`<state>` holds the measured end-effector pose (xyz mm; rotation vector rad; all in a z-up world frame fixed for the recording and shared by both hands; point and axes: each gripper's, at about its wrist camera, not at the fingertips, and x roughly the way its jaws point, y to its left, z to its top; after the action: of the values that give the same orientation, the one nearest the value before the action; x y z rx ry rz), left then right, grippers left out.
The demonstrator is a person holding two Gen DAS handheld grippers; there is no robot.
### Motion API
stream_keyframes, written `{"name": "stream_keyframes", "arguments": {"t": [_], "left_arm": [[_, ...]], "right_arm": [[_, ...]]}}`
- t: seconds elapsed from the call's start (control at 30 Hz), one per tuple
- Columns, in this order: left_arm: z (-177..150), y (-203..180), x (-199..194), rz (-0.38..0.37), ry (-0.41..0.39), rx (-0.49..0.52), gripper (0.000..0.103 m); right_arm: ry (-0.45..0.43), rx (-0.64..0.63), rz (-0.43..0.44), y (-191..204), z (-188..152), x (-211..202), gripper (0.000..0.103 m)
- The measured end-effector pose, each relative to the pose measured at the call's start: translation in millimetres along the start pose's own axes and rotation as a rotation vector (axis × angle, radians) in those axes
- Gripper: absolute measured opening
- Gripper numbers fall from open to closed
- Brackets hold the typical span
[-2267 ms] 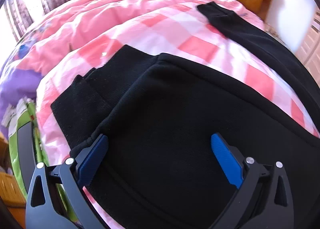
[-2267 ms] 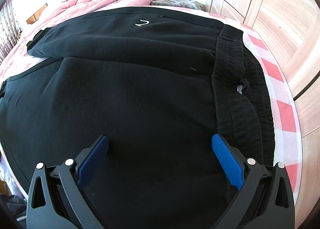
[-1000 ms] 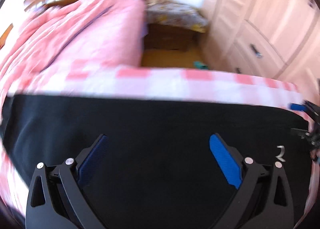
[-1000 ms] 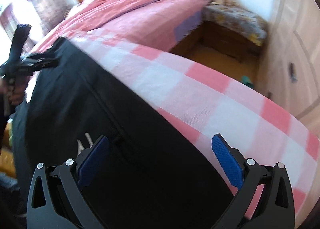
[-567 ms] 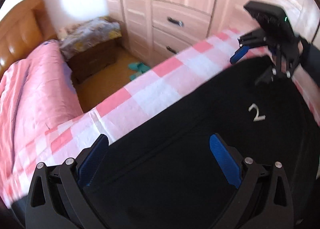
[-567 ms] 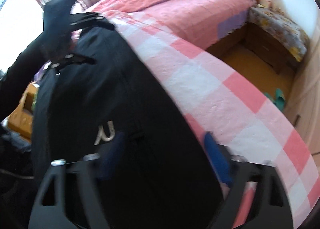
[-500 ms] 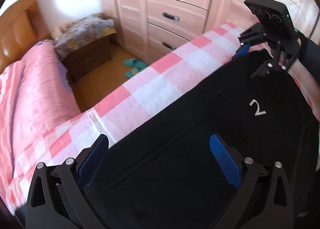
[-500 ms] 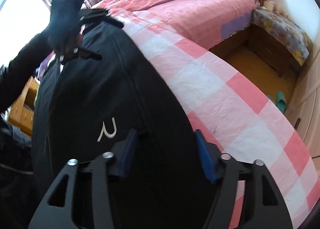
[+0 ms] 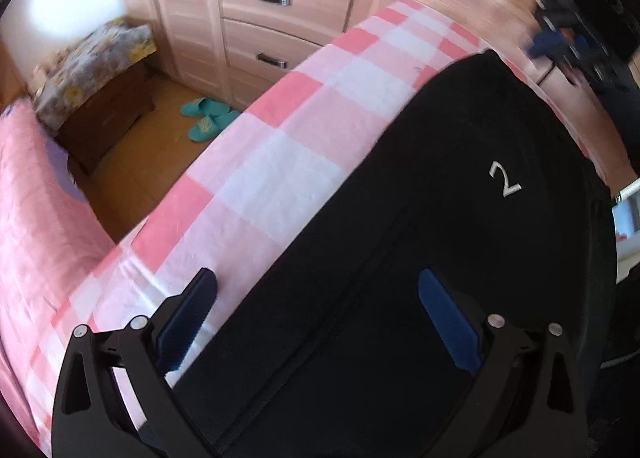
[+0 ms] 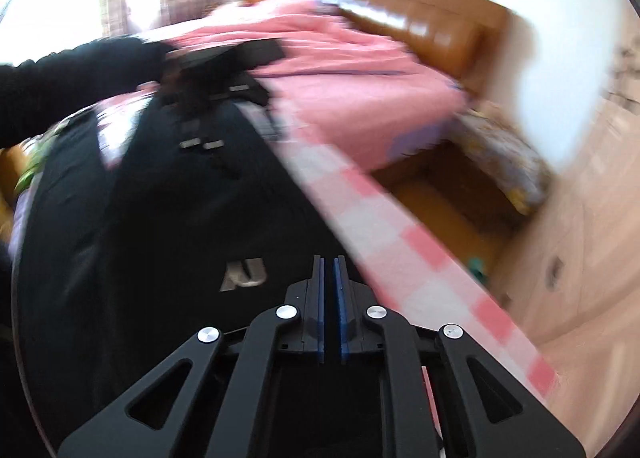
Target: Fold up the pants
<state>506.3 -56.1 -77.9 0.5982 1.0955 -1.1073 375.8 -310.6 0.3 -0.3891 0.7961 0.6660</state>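
The right gripper [image 10: 329, 306] has just closed its fingers, seemingly pinching the black pants [image 9: 420, 218]; the left gripper [image 9: 316, 322] fingers stand open over the pants' edge. Judging from this, the fold is starting. Next the left fingers must pinch too.

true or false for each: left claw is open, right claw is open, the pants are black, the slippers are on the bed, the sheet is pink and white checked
1. The left claw is open. True.
2. The right claw is open. False: its blue pads stand shut together.
3. The pants are black. True.
4. The slippers lie on the bed. False: they lie on the floor by the drawers.
5. The sheet is pink and white checked. True.
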Motion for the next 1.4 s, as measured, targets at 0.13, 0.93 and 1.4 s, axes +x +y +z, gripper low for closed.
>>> {"name": "stream_keyframes", "arguments": {"t": [0.13, 0.93, 1.4], "left_arm": [[0, 6, -9, -0.096, -0.027, -0.049, 0.027], [-188, -322, -56, 0.629, -0.181, 0.569, 0.005], [-183, -297, -33, 0.547, -0.174, 0.357, 0.021]], "right_arm": [[0.049, 0.136, -0.034, -28, 1, 6, 0.012], [-0.121, 0.277, 0.012, 86, -35, -73, 0.013], [-0.182, 0.832, 0.028, 136, -132, -70, 0.099]]}}
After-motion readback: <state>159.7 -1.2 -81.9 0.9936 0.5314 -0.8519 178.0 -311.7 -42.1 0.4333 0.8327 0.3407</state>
